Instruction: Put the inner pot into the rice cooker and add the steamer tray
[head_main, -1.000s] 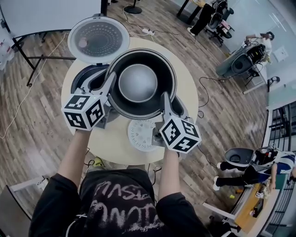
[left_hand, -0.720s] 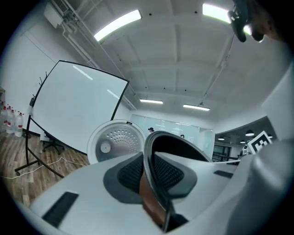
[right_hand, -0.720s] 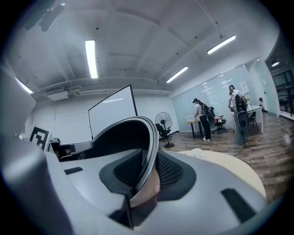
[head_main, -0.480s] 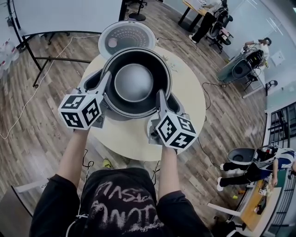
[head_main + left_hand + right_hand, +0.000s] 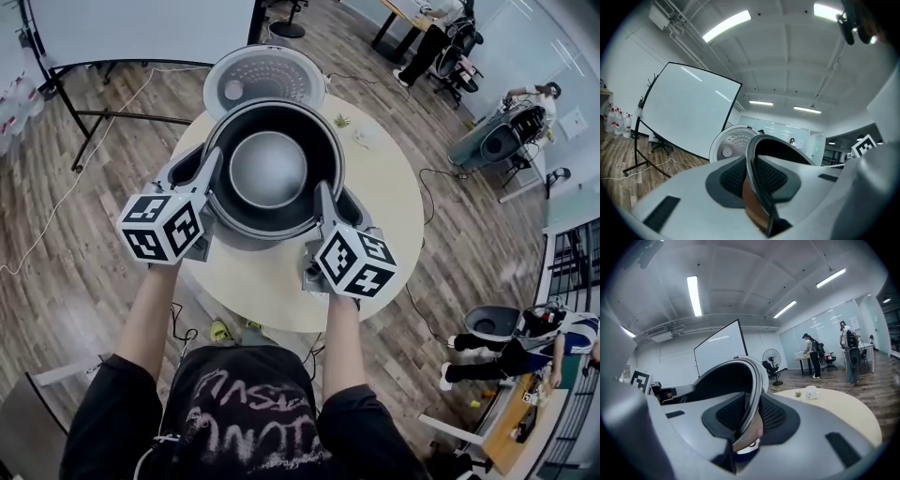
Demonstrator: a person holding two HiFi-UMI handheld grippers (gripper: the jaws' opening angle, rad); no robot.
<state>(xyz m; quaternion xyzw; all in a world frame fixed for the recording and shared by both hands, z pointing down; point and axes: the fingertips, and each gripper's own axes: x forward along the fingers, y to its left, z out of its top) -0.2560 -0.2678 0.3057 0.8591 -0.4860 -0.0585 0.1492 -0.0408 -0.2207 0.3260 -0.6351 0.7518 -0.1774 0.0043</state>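
Head view: the pot (image 5: 269, 169) hangs over the open cooker (image 5: 180, 169) on the round desk (image 5: 380, 178), dark bowl up, the lid (image 5: 264, 73) raised behind it; the left hand-held gripper (image 5: 214, 167) pinches the rim on one side and the right hand-held gripper (image 5: 322, 194) pinches it on the other; from straight above, it is hard to say whether the pot's base has entered the cooker; the tray is not in sight.

Left gripper view: the jaws are closed on the pot's thin rim (image 5: 754, 164), one pad inside the wall and one outside; the lid (image 5: 732, 143) stands beyond.

Right gripper view: here too the jaws clamp the rim (image 5: 751, 399), pads pressed on either face; the desk (image 5: 834, 404) lies beyond with small things on it.

Risks: the pot rides on two narrow pinches only, so if one hand sinks faster than the other it may tilt and slide through the pads; if it comes down off-centre, its base could catch the cooker's edge and jam or knock the cooker askew; letting go too high would drop it with a bang.
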